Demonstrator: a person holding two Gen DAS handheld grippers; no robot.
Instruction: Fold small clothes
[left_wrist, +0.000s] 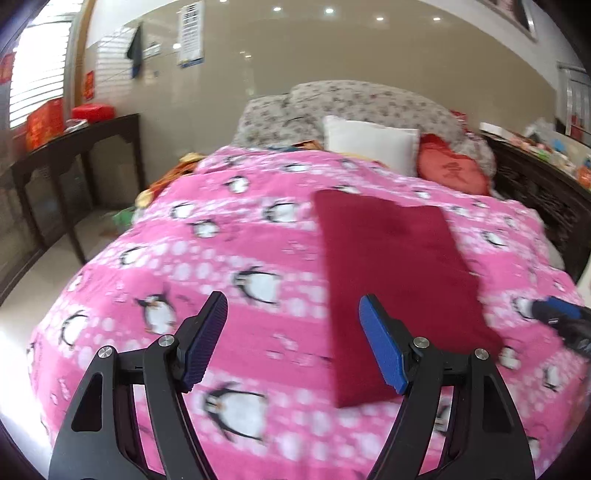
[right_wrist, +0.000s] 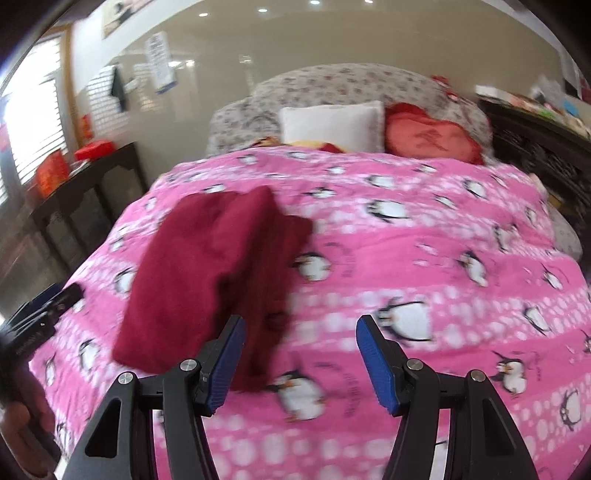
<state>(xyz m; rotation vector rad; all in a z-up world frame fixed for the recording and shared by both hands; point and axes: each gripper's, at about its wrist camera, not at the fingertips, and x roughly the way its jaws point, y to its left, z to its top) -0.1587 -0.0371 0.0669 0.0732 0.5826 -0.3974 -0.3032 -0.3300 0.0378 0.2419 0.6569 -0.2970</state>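
A dark red garment (left_wrist: 395, 277) lies folded into a long rectangle on the pink penguin blanket (left_wrist: 221, 258). In the right wrist view the garment (right_wrist: 210, 280) looks folded lengthwise with a looser flap on its right side. My left gripper (left_wrist: 293, 339) is open and empty, above the blanket just left of the garment's near end. My right gripper (right_wrist: 299, 358) is open and empty, just right of the garment's near end. Each gripper shows at the edge of the other view: the right one (left_wrist: 565, 321), the left one (right_wrist: 40, 314).
The bed has a white pillow (left_wrist: 373, 142), a red heart cushion (left_wrist: 454, 168) and a floral quilt (left_wrist: 351, 103) at its head. A dark console table (left_wrist: 74, 155) with red boxes stands at the left. A dark cluttered cabinet (left_wrist: 543, 184) stands at the right.
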